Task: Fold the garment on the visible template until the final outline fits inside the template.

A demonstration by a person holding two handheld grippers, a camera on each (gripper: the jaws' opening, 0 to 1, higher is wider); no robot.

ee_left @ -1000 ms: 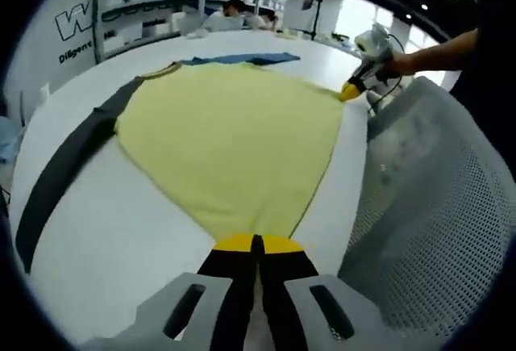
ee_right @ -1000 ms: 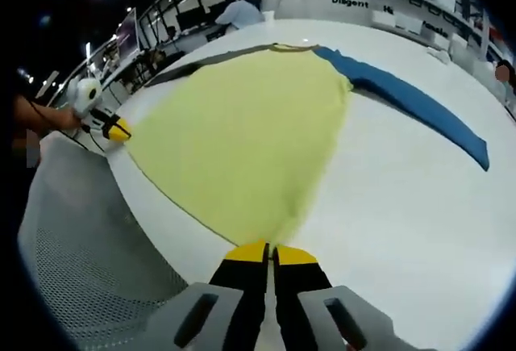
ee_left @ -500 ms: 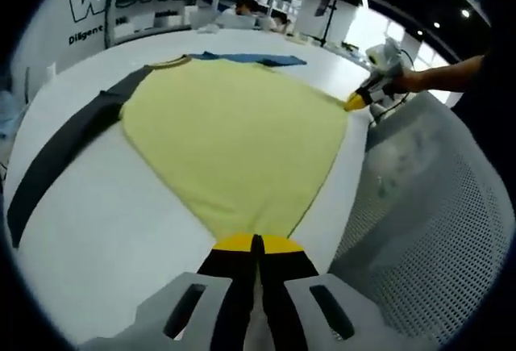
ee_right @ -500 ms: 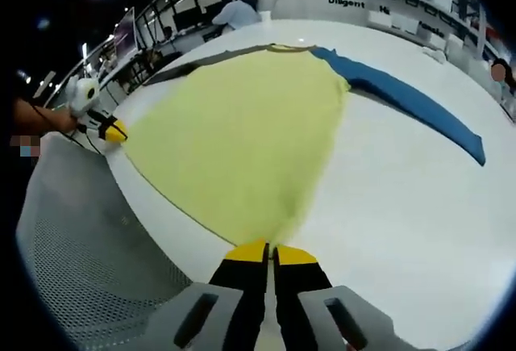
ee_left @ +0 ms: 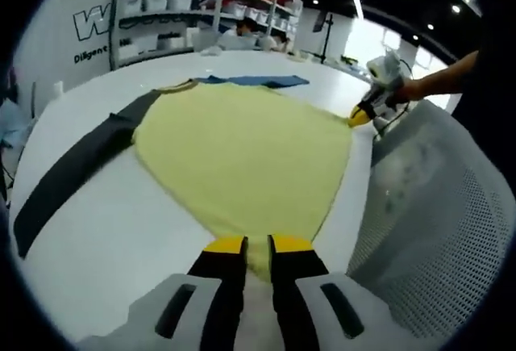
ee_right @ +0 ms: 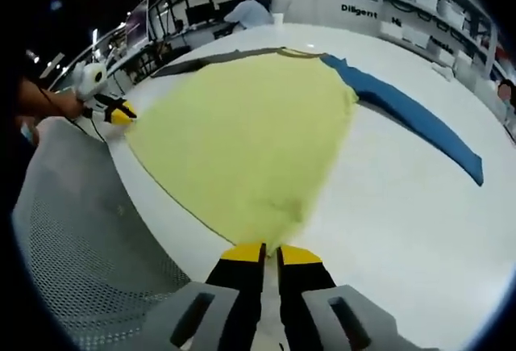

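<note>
While lying flat on the white surface [ee_left: 97, 246], the yellow garment [ee_left: 242, 157] is spreading a dark sleeve [ee_left: 72, 173] and a blue sleeve [ee_right: 419, 117] outward. Left gripper [ee_left: 256, 246] fingers are parting slightly over a hem corner; right gripper [ee_right: 270, 252] fingers, barely apart, are pinching the other corner.

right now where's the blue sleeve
In the right gripper view the blue sleeve stretches right across the white table from the yellow garment; in the left gripper view it lies beyond the garment's far edge.
</note>
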